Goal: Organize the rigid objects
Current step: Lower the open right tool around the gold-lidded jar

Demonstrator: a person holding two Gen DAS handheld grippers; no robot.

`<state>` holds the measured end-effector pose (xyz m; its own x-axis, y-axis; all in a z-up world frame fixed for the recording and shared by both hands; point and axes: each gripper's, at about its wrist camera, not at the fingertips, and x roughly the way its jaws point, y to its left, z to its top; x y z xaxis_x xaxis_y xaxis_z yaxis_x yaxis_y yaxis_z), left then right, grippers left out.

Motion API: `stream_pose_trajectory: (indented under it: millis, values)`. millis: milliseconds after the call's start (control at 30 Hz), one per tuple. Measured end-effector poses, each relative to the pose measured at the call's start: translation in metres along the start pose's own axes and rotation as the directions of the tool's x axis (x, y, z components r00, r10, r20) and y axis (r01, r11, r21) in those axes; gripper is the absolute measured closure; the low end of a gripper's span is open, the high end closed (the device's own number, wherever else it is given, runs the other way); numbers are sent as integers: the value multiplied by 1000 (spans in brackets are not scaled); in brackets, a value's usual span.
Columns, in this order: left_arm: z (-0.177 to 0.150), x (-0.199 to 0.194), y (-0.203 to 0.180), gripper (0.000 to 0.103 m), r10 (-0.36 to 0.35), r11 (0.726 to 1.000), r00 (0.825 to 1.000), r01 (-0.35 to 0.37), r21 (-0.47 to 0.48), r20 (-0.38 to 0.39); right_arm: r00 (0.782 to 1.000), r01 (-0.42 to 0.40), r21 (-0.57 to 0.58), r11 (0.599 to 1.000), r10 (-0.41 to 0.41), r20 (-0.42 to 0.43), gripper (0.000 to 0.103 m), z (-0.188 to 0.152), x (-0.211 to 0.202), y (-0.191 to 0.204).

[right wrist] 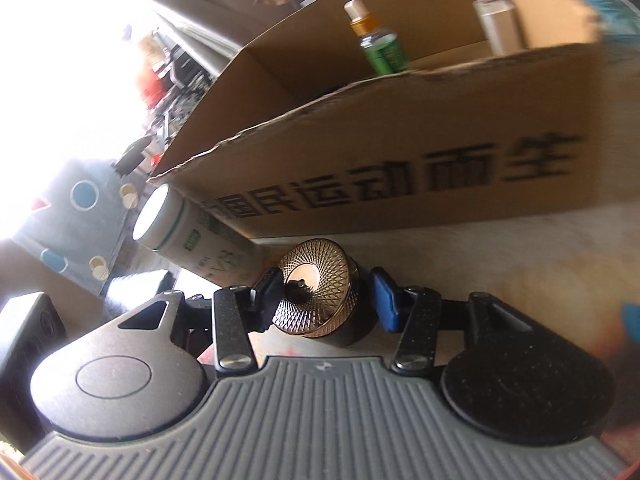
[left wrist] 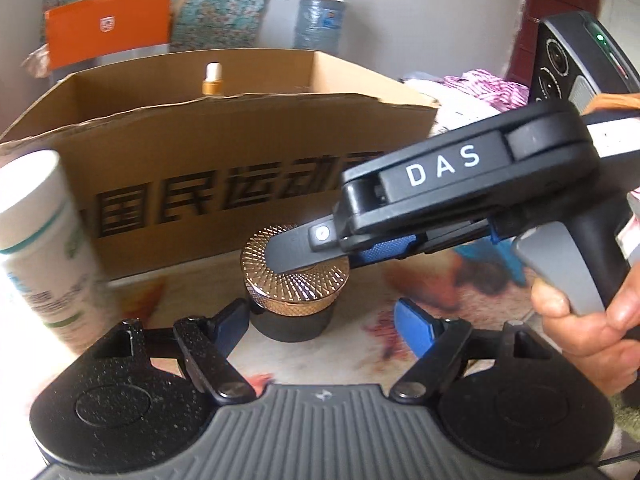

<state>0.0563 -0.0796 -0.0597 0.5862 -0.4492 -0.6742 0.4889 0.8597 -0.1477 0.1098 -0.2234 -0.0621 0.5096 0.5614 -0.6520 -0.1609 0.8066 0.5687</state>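
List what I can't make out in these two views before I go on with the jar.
- Jar: left view, lid partly covered by the right tongs; grip unclear.
- Jar body: right view, mostly behind its lid.
- White bottle: left view, blurred, cut by the edge.
- Box contents: both views, the front wall hides all but the bottle tops.

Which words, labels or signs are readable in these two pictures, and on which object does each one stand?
"DAS": white letters on the right gripper, seen from the left wrist view.
"国民运动": black print on the cardboard box front; the line continues behind the gripper.
"民运动而生": the same print in the right wrist view, blurred.
White bottle: green label text too blurred to read.
Orange box: small white logo, unreadable.
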Motion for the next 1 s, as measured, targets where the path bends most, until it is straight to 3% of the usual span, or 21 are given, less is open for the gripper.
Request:
stream_pose_trajectory:
  millis: [333,567,700,1000]
  values:
    - [16,23,-4,27,82,997,995,-82,0,-53,999,-11,81,997,8,35,54,-4,-21,-23]
    - [23,32,-5,35,111,994,991,-111,6,-69,1000,-25,126,992,23,15,53,-8,-10,-27]
    - [25,33,-8,45,134,991,989,-134,10,-68,999,-35,140,990,33,14,52,-10,-11,-28]
    - [28,35,-8,46,144,990,987,-143,17,-78,999,-36,134,990,35,13,49,-11,-9,-26]
